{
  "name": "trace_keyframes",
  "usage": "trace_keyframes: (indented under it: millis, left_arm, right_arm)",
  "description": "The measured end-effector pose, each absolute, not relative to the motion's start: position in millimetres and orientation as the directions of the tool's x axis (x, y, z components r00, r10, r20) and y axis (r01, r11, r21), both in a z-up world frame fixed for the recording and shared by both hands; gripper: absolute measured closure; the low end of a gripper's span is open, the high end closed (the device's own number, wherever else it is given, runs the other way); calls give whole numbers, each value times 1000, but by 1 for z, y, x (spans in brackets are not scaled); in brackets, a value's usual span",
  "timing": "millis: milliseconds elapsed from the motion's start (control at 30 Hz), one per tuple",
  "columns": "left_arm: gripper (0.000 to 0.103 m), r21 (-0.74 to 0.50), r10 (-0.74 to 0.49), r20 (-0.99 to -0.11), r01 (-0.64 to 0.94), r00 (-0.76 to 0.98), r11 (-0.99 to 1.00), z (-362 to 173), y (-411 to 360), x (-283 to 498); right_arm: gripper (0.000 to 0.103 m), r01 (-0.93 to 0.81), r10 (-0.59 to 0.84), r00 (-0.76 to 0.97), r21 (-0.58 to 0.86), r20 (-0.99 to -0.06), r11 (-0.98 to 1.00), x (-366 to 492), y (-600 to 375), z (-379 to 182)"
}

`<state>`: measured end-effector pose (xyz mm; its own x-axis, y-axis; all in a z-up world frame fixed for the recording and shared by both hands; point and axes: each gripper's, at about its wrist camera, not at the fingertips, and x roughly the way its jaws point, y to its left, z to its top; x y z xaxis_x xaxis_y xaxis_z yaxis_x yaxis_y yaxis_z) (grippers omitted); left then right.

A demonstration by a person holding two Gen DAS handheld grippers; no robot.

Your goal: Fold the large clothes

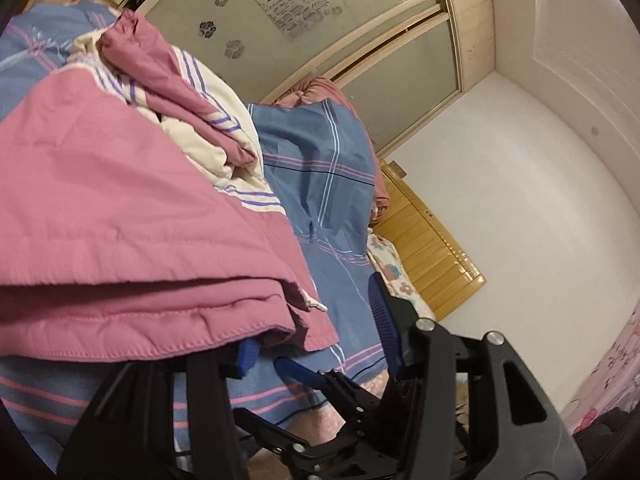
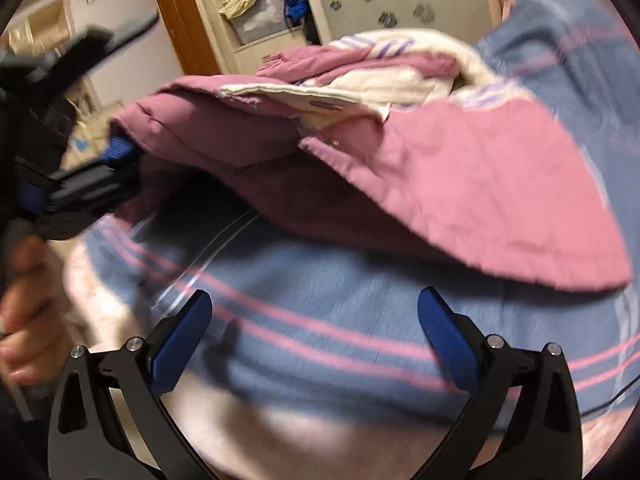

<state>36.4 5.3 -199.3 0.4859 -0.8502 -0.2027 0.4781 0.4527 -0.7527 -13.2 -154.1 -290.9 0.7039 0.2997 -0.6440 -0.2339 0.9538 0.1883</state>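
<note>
A large pink garment (image 1: pixel 120 220) with cream panels and purple stripes lies bunched on a blue plaid bed sheet (image 1: pixel 320 168). My left gripper (image 1: pixel 316 336) stands open at the garment's near hem. One blue finger (image 1: pixel 384 312) is clear of the cloth. The other finger (image 1: pixel 246 356) is tucked under the hem, and the pads are not pressing on it. The right wrist view, which is blurred, shows the garment (image 2: pixel 460 184) draped above the sheet (image 2: pixel 340 320) and the left gripper (image 2: pixel 138 84) at its left edge. My right gripper (image 2: pixel 316 300) is wide open over the sheet, holding nothing.
A wardrobe with frosted sliding doors (image 1: pixel 280 40) stands behind the bed. A wooden headboard (image 1: pixel 432 248) and a floral pillow (image 1: pixel 392 276) are at the bed's far end. Open shelves with clothes (image 2: pixel 264 4), a brown door (image 2: pixel 180 24) and a person's hand (image 2: pixel 24 320) are in the right wrist view.
</note>
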Motion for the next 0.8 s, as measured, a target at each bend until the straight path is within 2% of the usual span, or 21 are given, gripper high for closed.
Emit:
trace_keyframes:
  millis: [167, 267, 433, 567, 633, 800]
  left_arm:
    - [55, -743, -841, -208, 479, 499, 468, -189, 8, 41]
    - [55, -740, -840, -214, 478, 499, 473, -191, 9, 41]
    - [55, -762, -845, -197, 464, 498, 451, -203, 13, 39]
    - [55, -779, -847, -183, 452, 499, 435, -207, 17, 40]
    - [55, -766, -844, -194, 460, 500, 449, -204, 17, 40]
    - [52, -762, -845, -195, 465, 498, 450, -202, 19, 40]
  right_arm:
    - [1, -402, 516, 548, 334, -658, 853, -14, -134, -300]
    - [1, -347, 643, 569, 558, -513, 753, -32, -177, -310]
    - [3, -96, 643, 676, 821, -361, 563, -28, -254, -331]
    - [3, -31, 536, 769, 818, -348, 574, -24, -266, -332]
    - [3, -24, 475, 796, 765, -375, 643, -19, -259, -331]
    - [3, -11, 313, 873, 625, -375, 781, 1, -231, -329]
